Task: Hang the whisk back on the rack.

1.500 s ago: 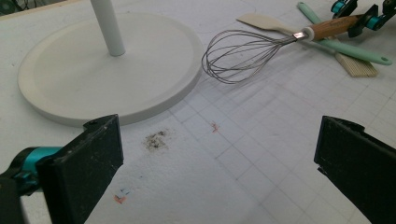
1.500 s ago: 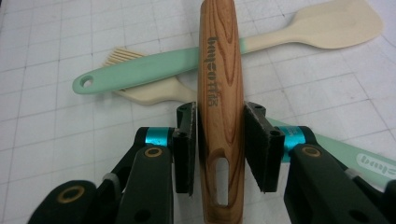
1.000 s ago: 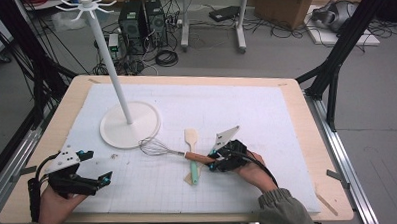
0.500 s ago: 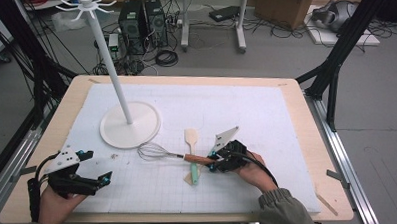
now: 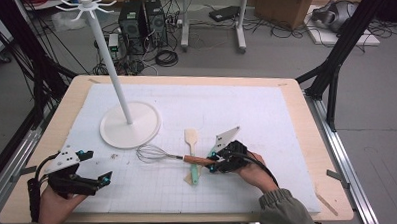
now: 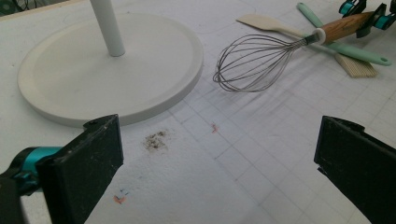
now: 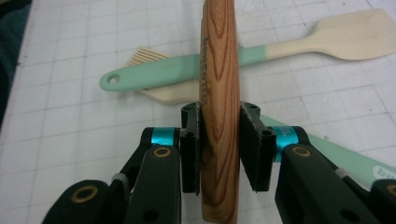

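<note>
The right claw [image 7: 219, 154] has just closed its jaws on the whisk's wooden handle [image 7: 218, 93]; the whisk [image 5: 160, 154] lies across the spatula [image 5: 191, 160] mid-worktop; the left claw [image 6: 219, 158] gapes wide, empty.

High view looks down; both gripper views closely share the whisk [image 6: 257, 63].

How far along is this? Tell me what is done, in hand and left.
Done: the right gripper has its jaws shut on the wooden handle of the whisk. In hand: the whisk lies on the mat across a mint-handled spatula, not yet lifted. Left: lifting it, probably to the hook stand, where nothing hangs. The left gripper sits open and holds nothing.
</note>
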### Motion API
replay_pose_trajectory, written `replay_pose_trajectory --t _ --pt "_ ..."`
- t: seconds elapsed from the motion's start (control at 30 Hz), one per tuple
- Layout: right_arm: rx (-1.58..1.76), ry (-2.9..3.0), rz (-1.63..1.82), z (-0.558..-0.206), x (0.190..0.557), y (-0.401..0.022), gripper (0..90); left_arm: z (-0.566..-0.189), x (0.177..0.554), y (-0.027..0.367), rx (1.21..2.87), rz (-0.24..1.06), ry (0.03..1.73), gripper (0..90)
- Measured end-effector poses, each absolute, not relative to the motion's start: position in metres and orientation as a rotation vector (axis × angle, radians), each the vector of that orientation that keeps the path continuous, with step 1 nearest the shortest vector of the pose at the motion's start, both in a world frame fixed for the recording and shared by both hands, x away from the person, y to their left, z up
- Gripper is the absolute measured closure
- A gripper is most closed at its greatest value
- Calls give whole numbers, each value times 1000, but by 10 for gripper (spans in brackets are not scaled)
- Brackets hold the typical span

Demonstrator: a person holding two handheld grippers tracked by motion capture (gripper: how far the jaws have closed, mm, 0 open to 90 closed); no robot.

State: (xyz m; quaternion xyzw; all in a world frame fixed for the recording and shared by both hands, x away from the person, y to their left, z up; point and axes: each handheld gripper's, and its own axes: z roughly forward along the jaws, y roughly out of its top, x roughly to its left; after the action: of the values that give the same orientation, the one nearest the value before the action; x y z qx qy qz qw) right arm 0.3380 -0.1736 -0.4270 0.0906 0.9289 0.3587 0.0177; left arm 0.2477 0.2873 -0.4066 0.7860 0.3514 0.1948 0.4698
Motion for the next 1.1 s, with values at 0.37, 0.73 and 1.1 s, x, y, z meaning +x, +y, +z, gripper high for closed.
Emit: replay_pose_trajectory --t 0.37,0.73,1.1 --pt "282 2900 1129 -426 337 -174 716 -406 248 288 1926 477 859 17" --pt "271 2883 1158 -424 336 -175 718 -406 247 287 1923 479 858 17" --pt "272 2868 1190 -422 336 -175 718 -406 247 287 1920 478 851 17"
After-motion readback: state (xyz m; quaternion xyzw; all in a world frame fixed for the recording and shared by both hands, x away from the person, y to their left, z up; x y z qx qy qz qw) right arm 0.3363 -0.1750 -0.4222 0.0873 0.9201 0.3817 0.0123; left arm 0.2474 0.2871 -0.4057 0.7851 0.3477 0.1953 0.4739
